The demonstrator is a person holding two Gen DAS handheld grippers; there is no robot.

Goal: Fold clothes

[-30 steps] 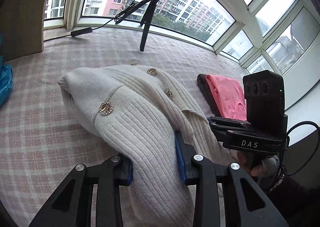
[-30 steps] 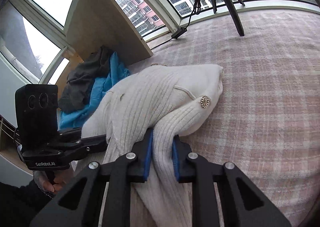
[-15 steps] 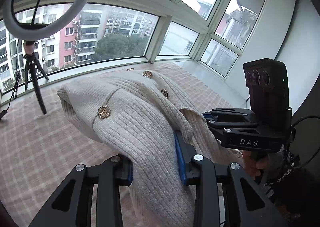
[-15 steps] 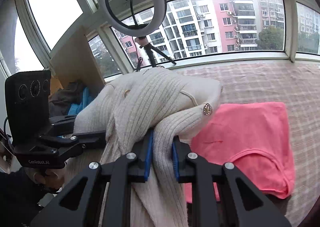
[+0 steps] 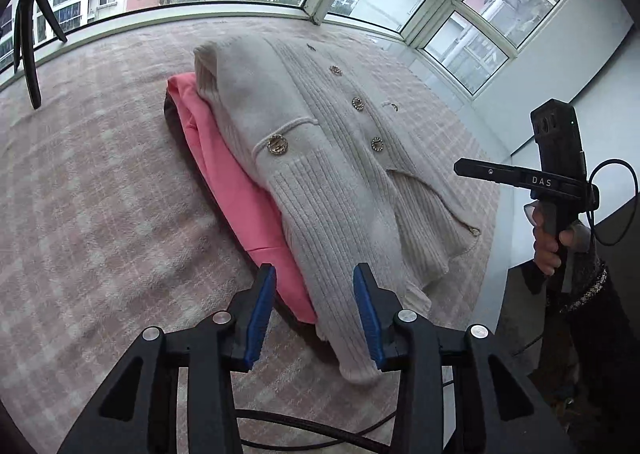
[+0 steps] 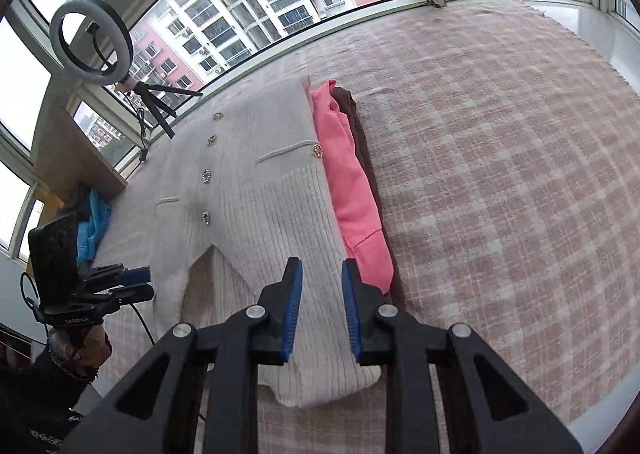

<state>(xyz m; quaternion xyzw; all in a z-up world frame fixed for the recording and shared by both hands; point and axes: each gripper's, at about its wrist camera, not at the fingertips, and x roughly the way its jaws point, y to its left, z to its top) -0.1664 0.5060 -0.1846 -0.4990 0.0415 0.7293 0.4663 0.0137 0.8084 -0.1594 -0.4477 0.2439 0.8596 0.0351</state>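
A folded cream knit cardigan (image 5: 320, 157) with gold buttons lies on top of a folded pink garment (image 5: 236, 189), which rests on a dark brown one (image 6: 362, 149). It also shows in the right wrist view (image 6: 256, 189), with the pink garment (image 6: 352, 189) beside it. My left gripper (image 5: 314, 294) is open, its blue pads either side of the cardigan's near hem, holding nothing. My right gripper (image 6: 320, 294) is open over the cardigan's near edge, empty. The right gripper also shows at the right of the left wrist view (image 5: 460, 167).
The clothes lie on a pink checked blanket (image 6: 500, 173) running to the windows. A ring light on a tripod (image 6: 94, 39) stands at the back left. A blue and dark clothes pile (image 6: 92, 219) lies by a wooden board (image 6: 68, 149). A black cable (image 5: 304, 430) runs under my left gripper.
Both grippers carried the cardigan over to the pink garment, laid it on top and opened, letting it go. Both now sit just back from its near edge.
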